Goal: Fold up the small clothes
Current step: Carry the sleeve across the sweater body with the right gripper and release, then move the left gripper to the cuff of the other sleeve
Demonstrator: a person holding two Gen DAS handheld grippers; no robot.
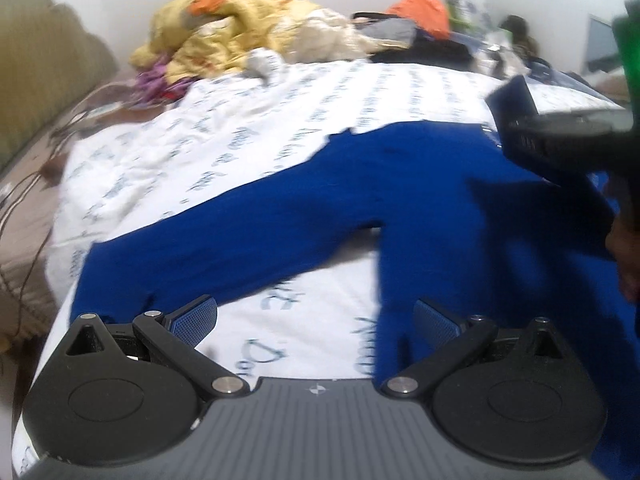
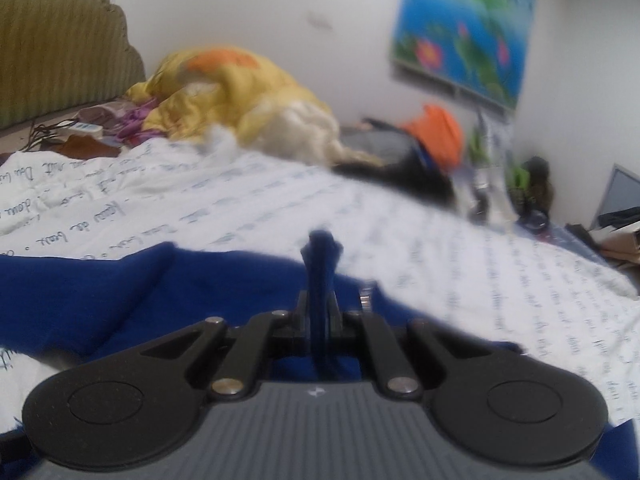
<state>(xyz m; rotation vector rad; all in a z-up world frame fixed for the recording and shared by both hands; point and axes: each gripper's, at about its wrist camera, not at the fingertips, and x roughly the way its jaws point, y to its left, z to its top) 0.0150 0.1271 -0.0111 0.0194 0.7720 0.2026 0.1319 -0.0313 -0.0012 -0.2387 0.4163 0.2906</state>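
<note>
Left wrist view shows you the blue garment (image 1: pixel 360 200) spread across the white bedsheet (image 1: pixel 248 120) printed with script, one long part running out to the left and another coming down toward the camera. Your left gripper (image 1: pixel 316 320) hovers just above the sheet with its jaws wide apart and nothing between them; its right pad (image 1: pixel 436 316) sits against the edge of the nearer blue part, its left pad (image 1: pixel 196 318) over bare sheet beside the other. Your right gripper (image 2: pixel 320 280) has its jaws pressed together on a bunched fold of the same garment (image 2: pixel 120 288), which trails back beneath it and off to the left. Beyond the sheet lie a yellow quilt (image 1: pixel 232 28), an orange item (image 1: pixel 424 8) and dark clothes, with a flower picture (image 2: pixel 464 28) on the wall.
</note>
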